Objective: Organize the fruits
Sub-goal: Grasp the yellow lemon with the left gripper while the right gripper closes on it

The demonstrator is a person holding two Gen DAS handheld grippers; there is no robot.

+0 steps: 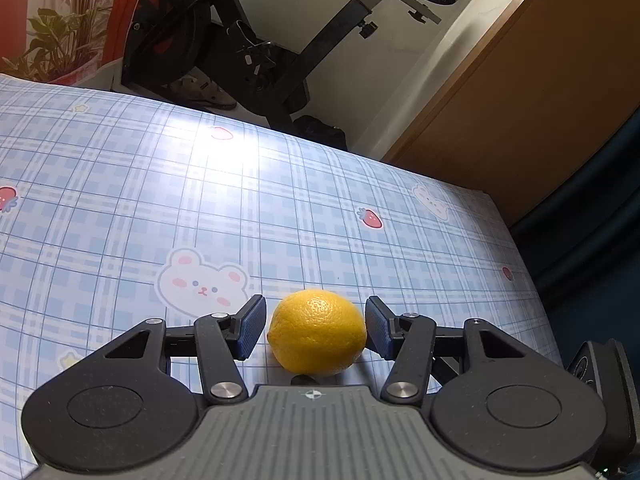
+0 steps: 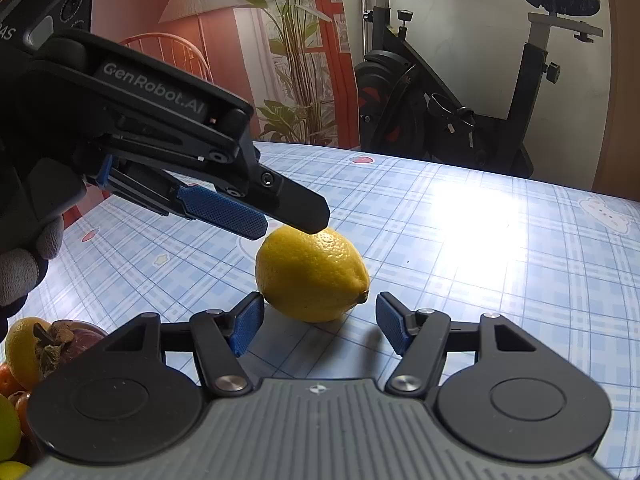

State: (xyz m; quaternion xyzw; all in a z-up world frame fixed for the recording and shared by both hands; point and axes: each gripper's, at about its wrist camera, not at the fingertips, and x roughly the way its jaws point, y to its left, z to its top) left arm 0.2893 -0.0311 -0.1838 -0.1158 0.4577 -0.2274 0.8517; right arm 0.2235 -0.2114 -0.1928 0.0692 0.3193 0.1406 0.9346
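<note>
Currently the left gripper (image 2: pixel 280 216), fingers released, hovers over the lemon (image 2: pixel 312 274) on the table (image 2: pixel 480 240). The right gripper (image 2: pixel 320 320), also released, flanks its near side. Risk: colliding grippers may roll the lemon away.

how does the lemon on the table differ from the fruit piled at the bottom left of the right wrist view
The lemon lies alone on the checked tablecloth, between the blue pads of both tools; the piled fruit is crowded together at the frame's edge. The lemon shows whole; the pile is cut off and partly hidden by the right tool. The lemon is plain yellow; the pile mixes yellow, orange, green and a dark fruit. Both include yellow citrus.
</note>
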